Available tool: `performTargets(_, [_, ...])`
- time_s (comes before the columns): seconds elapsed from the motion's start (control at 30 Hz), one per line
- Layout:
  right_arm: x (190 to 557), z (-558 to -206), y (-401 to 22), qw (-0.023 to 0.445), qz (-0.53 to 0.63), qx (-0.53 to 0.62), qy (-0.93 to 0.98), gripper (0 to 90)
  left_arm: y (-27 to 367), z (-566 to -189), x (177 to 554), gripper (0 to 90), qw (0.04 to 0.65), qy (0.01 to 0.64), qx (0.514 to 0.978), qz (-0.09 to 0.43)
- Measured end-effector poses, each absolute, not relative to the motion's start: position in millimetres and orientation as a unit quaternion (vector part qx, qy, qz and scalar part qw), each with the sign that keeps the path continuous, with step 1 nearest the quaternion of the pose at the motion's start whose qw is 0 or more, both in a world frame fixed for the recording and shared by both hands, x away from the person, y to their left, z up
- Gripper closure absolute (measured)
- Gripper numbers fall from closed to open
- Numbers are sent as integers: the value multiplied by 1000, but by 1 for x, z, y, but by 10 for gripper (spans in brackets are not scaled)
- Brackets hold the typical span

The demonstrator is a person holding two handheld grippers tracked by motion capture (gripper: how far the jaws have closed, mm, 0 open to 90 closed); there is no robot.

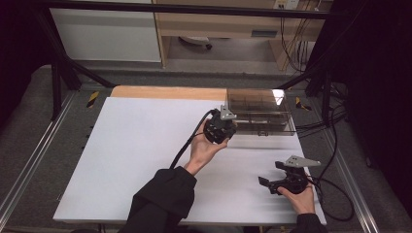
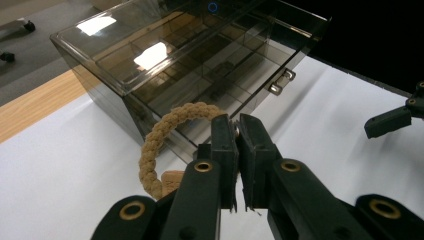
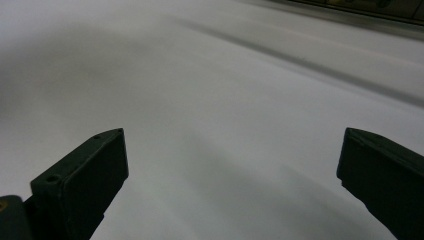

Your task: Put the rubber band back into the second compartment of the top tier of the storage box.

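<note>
The left claw [image 2: 239,131] pinches a braided rope ring [image 2: 159,137] just before the lidded clear organizer box [image 2: 150,65] (right claw [image 3: 232,165] spread, idle), so stowing remains.

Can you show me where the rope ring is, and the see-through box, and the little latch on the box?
rope ring [image 2: 150,145], left gripper view, on the braided left curve of the loop.
see-through box [image 2: 115,52], left gripper view, on the smoky lid.
latch [image 2: 281,82], left gripper view, on the metal clasp at the box's front.
</note>
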State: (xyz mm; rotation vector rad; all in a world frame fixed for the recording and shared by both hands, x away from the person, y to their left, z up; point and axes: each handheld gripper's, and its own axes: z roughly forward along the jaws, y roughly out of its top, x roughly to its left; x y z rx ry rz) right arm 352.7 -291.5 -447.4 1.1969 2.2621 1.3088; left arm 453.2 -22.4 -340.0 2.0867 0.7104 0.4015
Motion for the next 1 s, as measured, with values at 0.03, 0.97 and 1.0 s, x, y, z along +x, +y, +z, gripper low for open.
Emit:
performTargets(0.03, [353,-447,-292,133,452,414,779,7,-24,-340,454,850,435,285,839,163])
performTargets(0.97, [352,-448,-291,131,449,412,782,7,-65,-332,475,850,435,281,841,158])
performTargets(1.0, [352,-448,-291,131,449,412,782,7,-66,-331,476,850,435,281,841,159])
